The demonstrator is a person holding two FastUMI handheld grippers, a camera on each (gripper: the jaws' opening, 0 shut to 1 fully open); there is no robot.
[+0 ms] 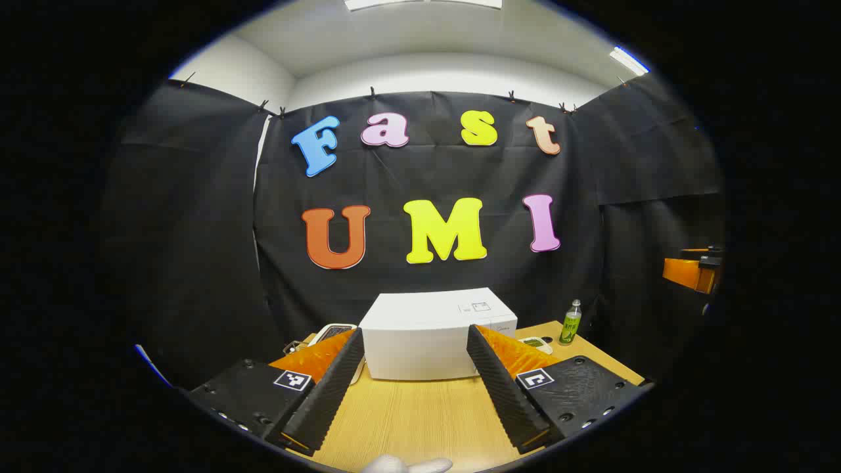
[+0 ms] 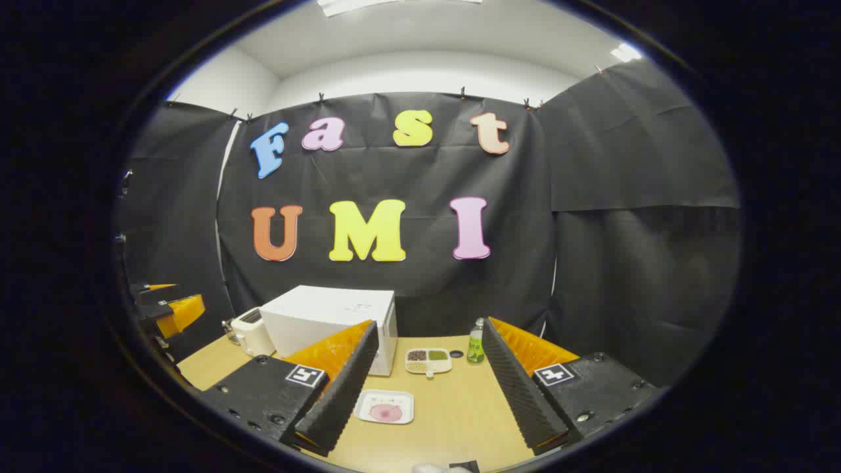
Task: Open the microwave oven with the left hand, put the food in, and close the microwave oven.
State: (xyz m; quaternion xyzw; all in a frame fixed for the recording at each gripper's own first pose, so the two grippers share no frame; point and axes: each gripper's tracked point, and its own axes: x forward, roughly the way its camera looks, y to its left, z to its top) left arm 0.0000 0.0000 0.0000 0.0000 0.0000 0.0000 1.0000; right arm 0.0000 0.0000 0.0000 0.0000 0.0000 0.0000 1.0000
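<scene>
- left gripper low centre of left gripper view, jaws wide apart, nothing between them, above the table
- microwave white, door closed, centre of that view just beyond the fingers; stands on the table
- white appliance just left of microwave, partly hidden by the left finger
- green bottle upright, right of microwave, near the back edge
- right gripper low centre of right gripper view, jaws wide apart, holding nothing
- food tray white, flat on table between the fingers, lower centre; a pink round item on it, kind unclear
- divided dish behind the tray, beside microwave's right end; dark filling in left part, green in right
- microwave left of centre here, bottle right of the dish
- other gripper at far left edge of right gripper view, jaw state cannot tell from there
</scene>
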